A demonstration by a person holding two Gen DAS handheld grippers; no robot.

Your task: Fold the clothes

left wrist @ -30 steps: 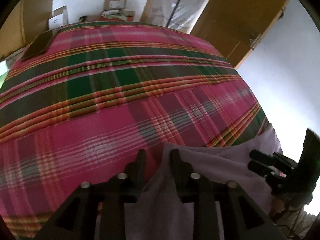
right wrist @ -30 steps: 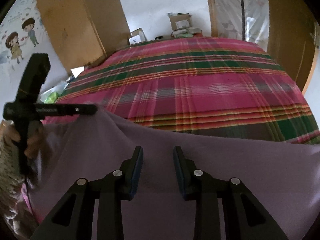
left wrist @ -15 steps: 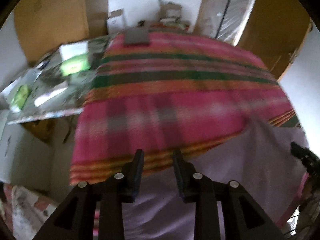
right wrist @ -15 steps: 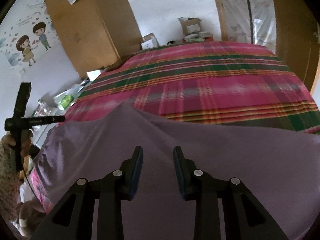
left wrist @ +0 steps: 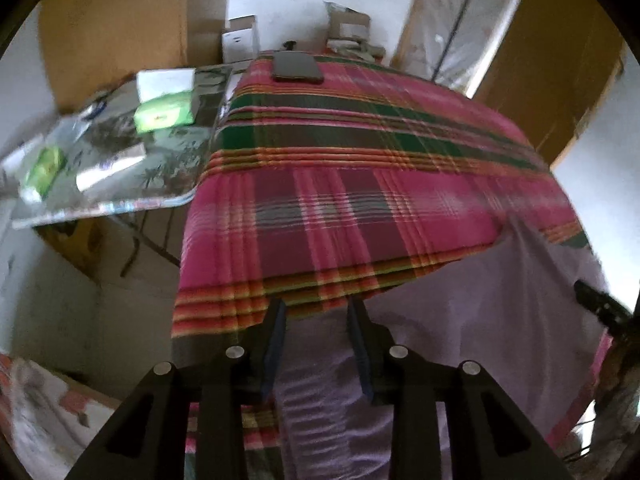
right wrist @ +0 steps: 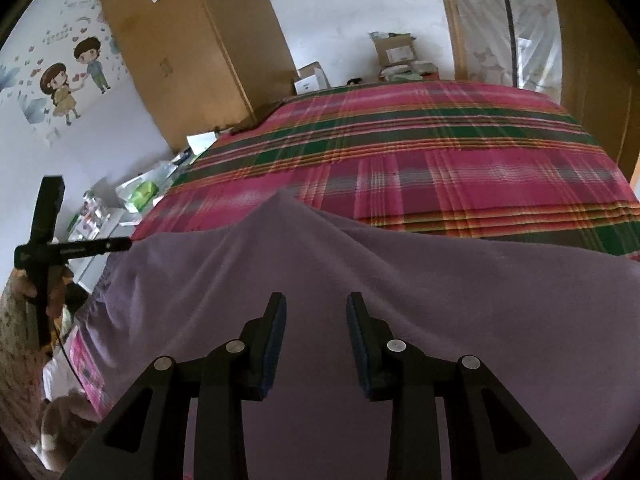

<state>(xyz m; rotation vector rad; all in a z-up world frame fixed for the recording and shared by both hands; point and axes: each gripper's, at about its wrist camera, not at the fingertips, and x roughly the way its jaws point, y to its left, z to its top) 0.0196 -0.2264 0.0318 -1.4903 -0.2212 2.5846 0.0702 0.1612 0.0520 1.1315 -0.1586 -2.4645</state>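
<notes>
A plain lilac garment (right wrist: 440, 280) lies spread over the near edge of a bed with a pink and green plaid blanket (right wrist: 420, 160); one fold peaks in the middle (right wrist: 284, 200). My right gripper (right wrist: 316, 312) hovers over the garment, open, with nothing pinched. My left gripper (left wrist: 316, 312) is at the garment's left end (left wrist: 460, 320), near the bed's corner. Its jaws are opening, wrinkled lilac cloth shows between and under them, and the pads do not visibly press it. The left gripper (right wrist: 52, 246) also shows in the right wrist view, in a hand.
A dark flat device (left wrist: 297, 67) lies at the blanket's far corner. Left of the bed stands a low table (left wrist: 120, 184) with green packets (left wrist: 164, 114). A brown wardrobe (right wrist: 192, 52) and cardboard boxes (right wrist: 394, 50) stand at the far wall.
My left gripper swung left along the bed's near edge to its corner and its jaws widened. The garment now lies stretched wider, with a ridge in the middle. The right gripper barely shifted.
</notes>
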